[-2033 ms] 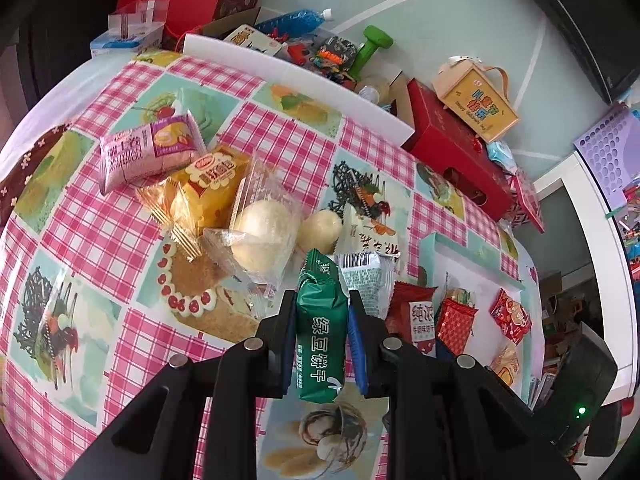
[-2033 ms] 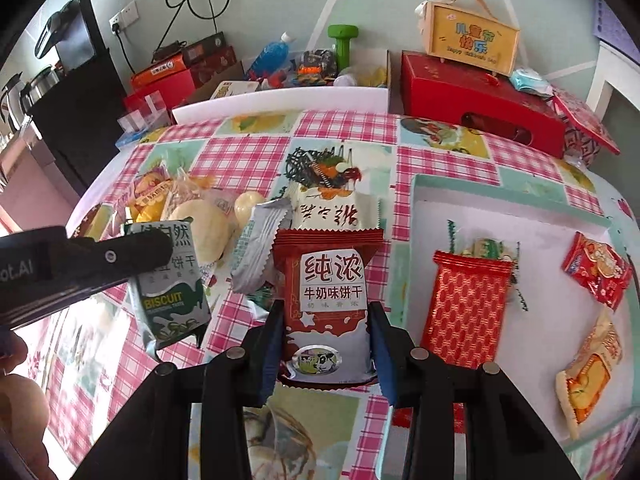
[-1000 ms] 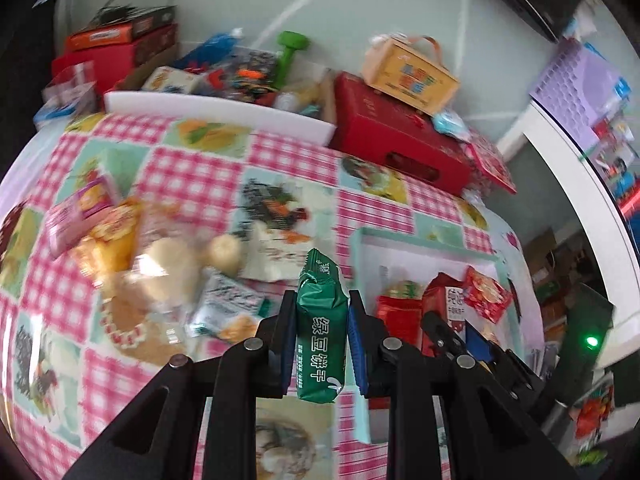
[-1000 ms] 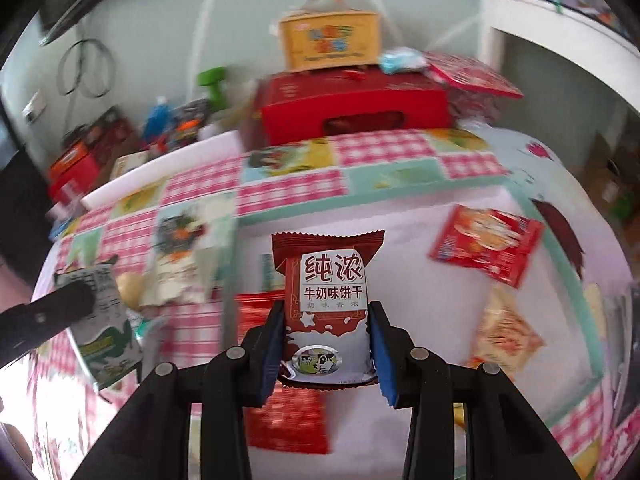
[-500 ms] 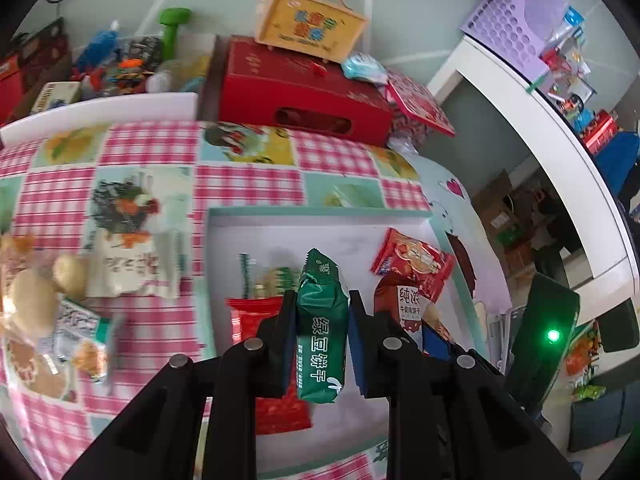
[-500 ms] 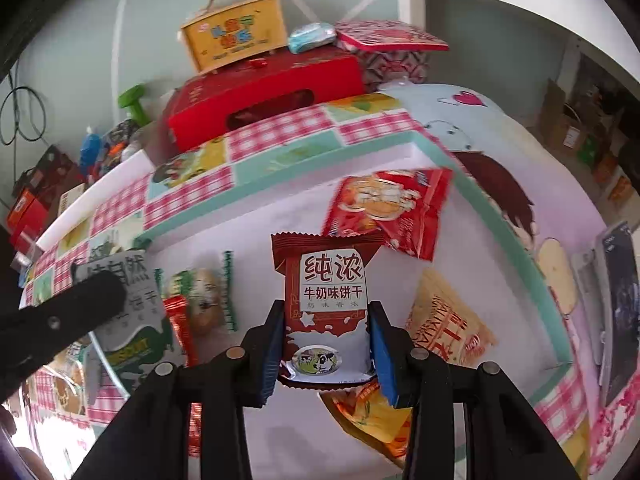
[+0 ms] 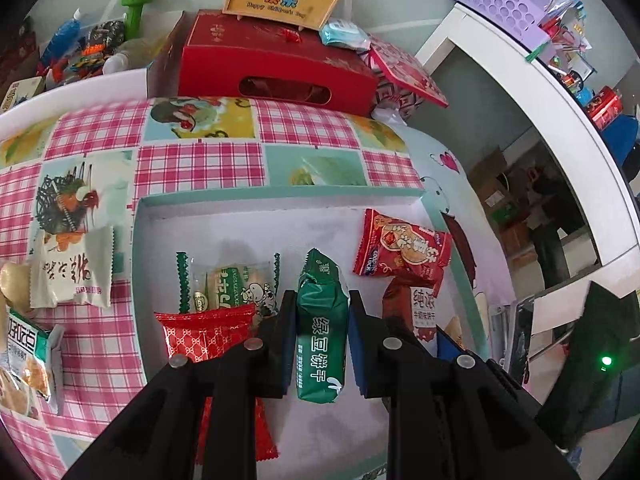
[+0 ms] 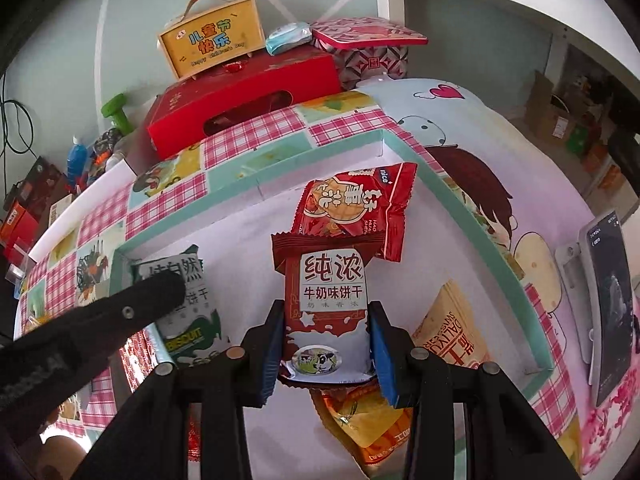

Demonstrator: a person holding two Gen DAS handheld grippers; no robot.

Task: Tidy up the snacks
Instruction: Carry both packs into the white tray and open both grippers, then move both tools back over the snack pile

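While my left claw [image 7: 322,334] clamps a green foil biscuit packet [image 7: 321,330] and my right claw [image 8: 326,344] a brown milk-biscuit packet [image 8: 326,312] over the teal-rimmed white tray [image 7: 280,199], four snacks lie inside; several wait at nine o'clock.

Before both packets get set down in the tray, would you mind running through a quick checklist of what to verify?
1. Left gripper shut on the green packet: ok.
2. Right gripper shut on the brown milk-biscuit packet: ok.
3. Both packets over the teal tray: ok.
4. Bare tray floor below the green packet: ok, a gap shows between the red patterned packet and the red snack bag.
5. Spot below the brown packet: not ok, an orange packet lies under it.
6. Height above the tray floor: cannot tell.
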